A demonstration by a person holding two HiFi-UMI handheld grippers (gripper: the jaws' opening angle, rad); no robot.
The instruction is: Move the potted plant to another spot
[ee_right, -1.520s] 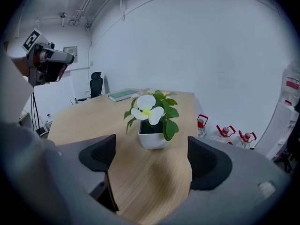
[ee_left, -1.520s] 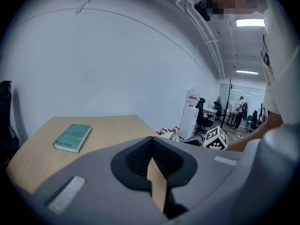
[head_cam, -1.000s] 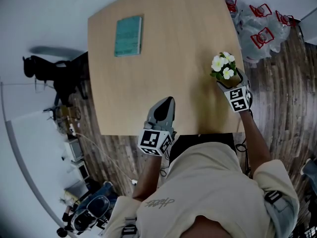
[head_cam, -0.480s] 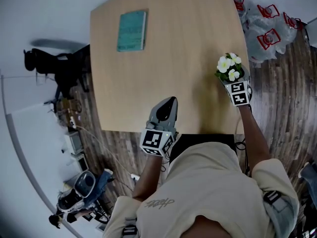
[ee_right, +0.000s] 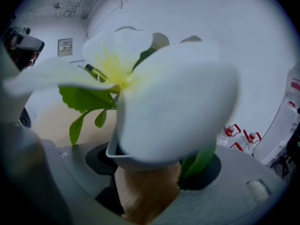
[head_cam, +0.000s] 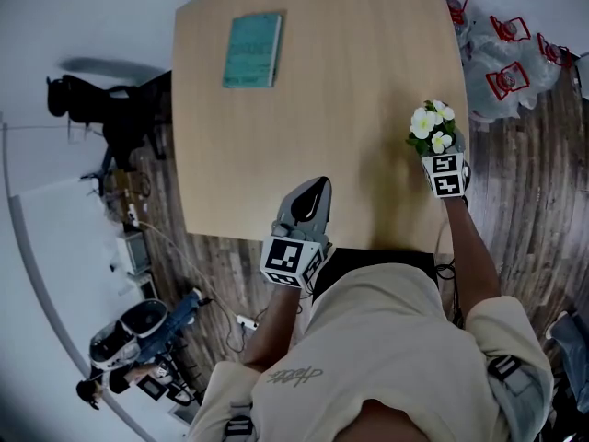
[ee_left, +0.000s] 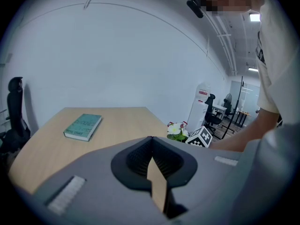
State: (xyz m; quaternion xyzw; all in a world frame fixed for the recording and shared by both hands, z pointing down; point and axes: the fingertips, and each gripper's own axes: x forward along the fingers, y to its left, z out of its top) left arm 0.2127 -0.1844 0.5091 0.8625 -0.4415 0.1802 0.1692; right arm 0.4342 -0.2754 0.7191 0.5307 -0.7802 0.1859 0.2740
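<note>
Bench (head_cam: 350, 90) is carrying two things right now: a teal book (head_cam: 252, 50) lying flat toward the far left corner, and the potted plant (head_cam: 433, 129) standing way over on the right side, close to the right edge and well apart from the book. You're reaching your right gripper (head_cam: 435, 151) in at the plant from the near side, and its fingers have just been closing in with the pot (ee_right: 136, 156) between them. In the right gripper view the pale pot is filling the gap and its rim is sitting right against the dark pads, so the fingers are looking clamped on the pot, though a green leaf (ee_right: 199, 163) is drooping over the right-hand pad and hiding part of that contact. One big white flower (ee_right: 173, 107) with a yellow centre is blocking most of that view, so I can't tell whether the pot's base is touching the wood or not. Your left gripper (head_cam: 318, 186) is hanging out at the near edge of the bench, pointing toward the far side, fingers pressed together with nothing between them. Off the bench on the right, some clear bags with red handles (head_cam: 502, 58) are lying on the wood-plank floor (head_cam: 543, 164), and a black chair (head_cam: 87, 122) is standing off to the left.
</note>
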